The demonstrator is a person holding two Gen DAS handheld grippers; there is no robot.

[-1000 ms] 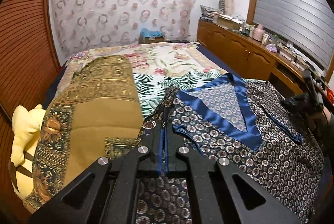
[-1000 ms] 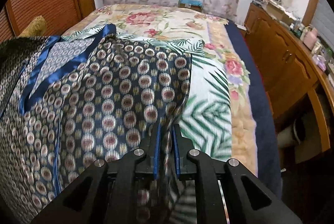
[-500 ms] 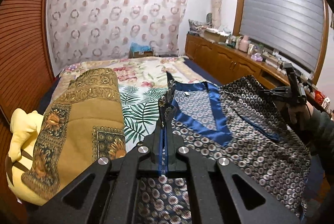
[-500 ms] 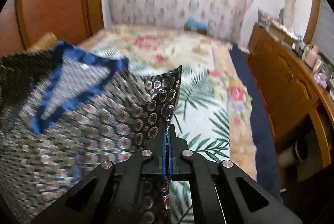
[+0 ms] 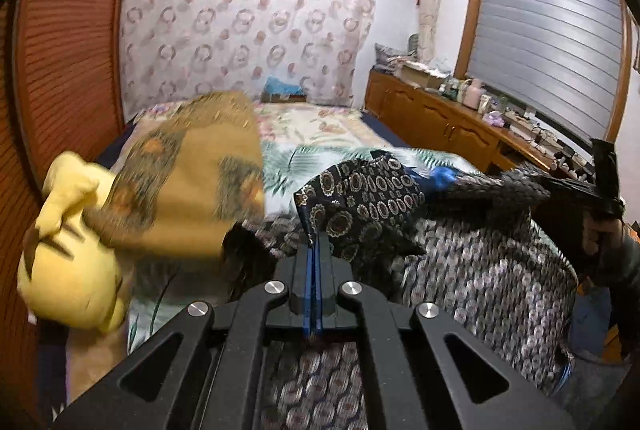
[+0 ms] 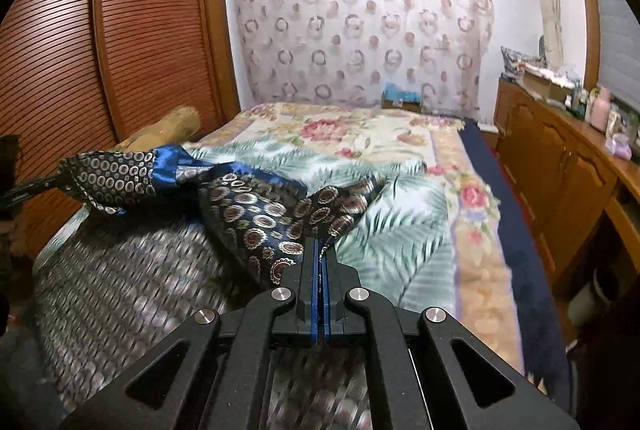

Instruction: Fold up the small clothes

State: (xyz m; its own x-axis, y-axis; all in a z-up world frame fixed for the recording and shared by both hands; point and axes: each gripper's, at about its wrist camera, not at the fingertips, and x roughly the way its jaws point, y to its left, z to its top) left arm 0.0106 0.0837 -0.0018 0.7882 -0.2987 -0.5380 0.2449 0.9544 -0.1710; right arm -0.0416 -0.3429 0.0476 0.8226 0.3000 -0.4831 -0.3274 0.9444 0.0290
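A dark patterned top with blue satin trim (image 5: 372, 189) hangs stretched between my two grippers above the bed. My left gripper (image 5: 315, 250) is shut on one shoulder corner of the top. My right gripper (image 6: 320, 250) is shut on the other shoulder corner (image 6: 320, 205). The body of the top (image 6: 132, 270) hangs down in front, blurred by motion. In the left wrist view the right gripper (image 5: 604, 185) shows at the right edge, held by a hand. In the right wrist view the left gripper (image 6: 24, 185) shows at the left edge.
The bed with a floral and palm-leaf cover (image 6: 400, 189) lies ahead. A rolled gold quilt (image 5: 192, 173) and a yellow plush toy (image 5: 72, 242) sit on its left side. A wooden wardrobe (image 6: 100, 49) stands left; a low wooden cabinet (image 6: 560, 165) with clutter runs along the right.
Both grippers have lifted the top off the bed and pulled back toward the near edge. The top now hangs in the air instead of lying flat.
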